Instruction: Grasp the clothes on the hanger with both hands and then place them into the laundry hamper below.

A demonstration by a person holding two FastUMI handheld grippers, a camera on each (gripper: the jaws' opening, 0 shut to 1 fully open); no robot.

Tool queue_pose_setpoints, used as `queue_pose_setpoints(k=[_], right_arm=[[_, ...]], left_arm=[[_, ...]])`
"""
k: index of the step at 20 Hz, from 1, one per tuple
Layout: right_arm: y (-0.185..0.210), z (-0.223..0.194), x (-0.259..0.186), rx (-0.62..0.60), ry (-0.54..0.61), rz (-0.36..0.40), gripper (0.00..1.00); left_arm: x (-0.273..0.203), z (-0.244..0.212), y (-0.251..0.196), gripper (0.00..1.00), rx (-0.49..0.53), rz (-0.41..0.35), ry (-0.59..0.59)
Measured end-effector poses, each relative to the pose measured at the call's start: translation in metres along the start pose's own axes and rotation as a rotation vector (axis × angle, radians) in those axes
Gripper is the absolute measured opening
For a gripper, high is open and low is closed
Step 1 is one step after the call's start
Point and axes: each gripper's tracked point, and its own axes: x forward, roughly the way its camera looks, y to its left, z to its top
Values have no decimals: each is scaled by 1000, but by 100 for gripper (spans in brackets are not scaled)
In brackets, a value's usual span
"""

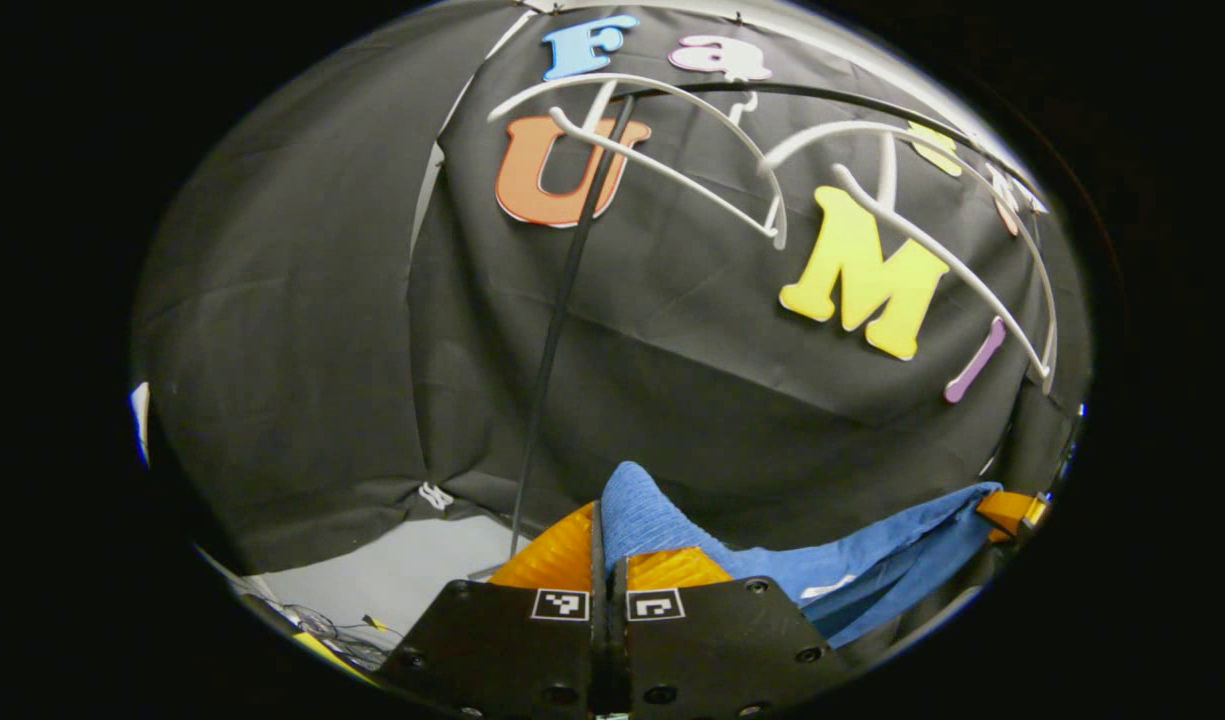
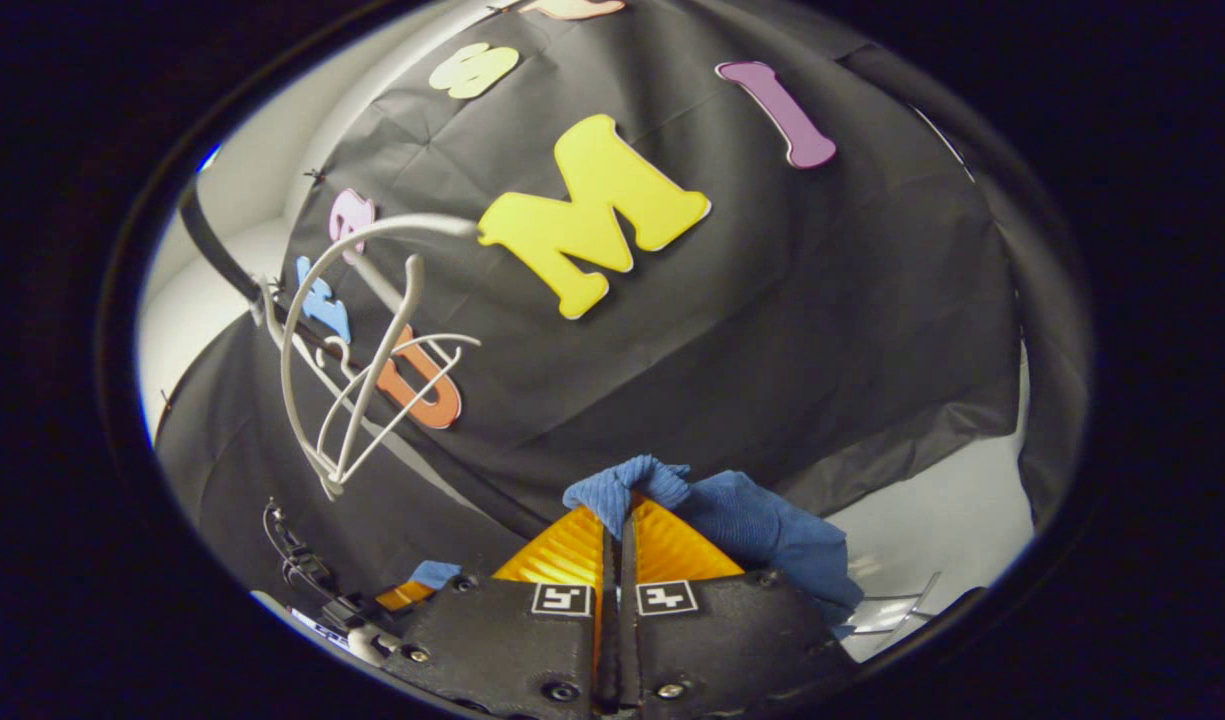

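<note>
Your left gripper point(image 1: 608, 545) hides the pinched fold of the blue garment point(image 1: 862, 570), whose lower part runs off the left gripper view's rim. In the right gripper view, the white hangers point(image 2: 352, 390) perhaps overlap; their hooks blur together.

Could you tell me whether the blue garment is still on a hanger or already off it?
Off: the blue garment is pinched in both grippers, while the white hangers hang bare above.

Your left gripper point(image 1: 606, 545) has a black, angular body with dark round screws and two small square black-and-white markers. Your right gripper point(image 2: 617, 530) matches it: ribbed fingers point(image 2: 672, 550), paired markers, screws along the base.
</note>
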Motion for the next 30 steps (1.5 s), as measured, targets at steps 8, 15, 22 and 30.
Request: queue_pose_setpoints(k=[8, 15, 22, 30], right_arm=[[79, -47, -15, -107, 60, 73, 4], [168, -53, -53, -246, 19, 190, 4], [201, -100, -52, -305, 69, 238, 4], [112, -198, -7, -322, 294, 28, 4]], left_arm=[[-48, 0, -54, 0, 96, -121, 15], [-117, 34, -85, 4, 166, -203, -73], [-135, 25, -72, 0, 164, -194, -73], [-85, -92, -36, 5, 147, -135, 149]])
